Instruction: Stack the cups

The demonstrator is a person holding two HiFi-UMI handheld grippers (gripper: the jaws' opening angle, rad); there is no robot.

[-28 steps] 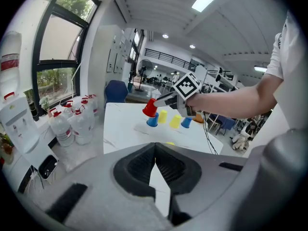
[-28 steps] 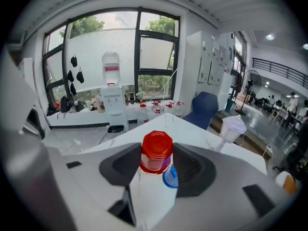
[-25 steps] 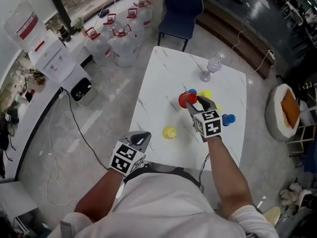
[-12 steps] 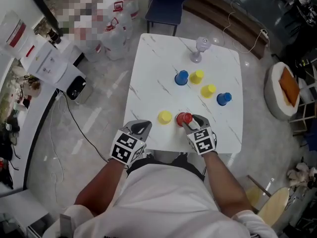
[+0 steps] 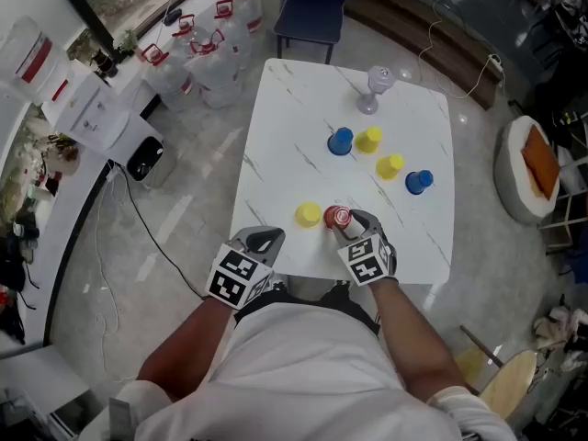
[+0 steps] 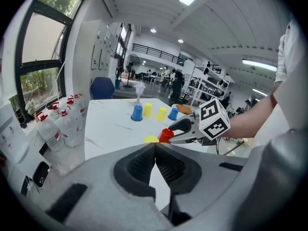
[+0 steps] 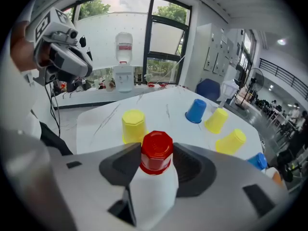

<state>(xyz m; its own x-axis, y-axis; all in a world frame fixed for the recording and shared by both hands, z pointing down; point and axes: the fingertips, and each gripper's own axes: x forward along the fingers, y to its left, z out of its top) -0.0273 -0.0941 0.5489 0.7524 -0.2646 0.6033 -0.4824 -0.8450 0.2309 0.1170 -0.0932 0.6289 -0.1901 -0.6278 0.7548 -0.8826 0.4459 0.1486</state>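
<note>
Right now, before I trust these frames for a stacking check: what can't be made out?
- Rim of the red cup: right gripper view, buried between the jaws of the right hand-held gripper; whether it rests on the table is unclear.
- Red cup against the nearest yellow cup: head view, too small to tell if they touch.
- The blue cup at right: right gripper view, partly behind a jaw.
- Contents of the glass: head view, too small.
</note>
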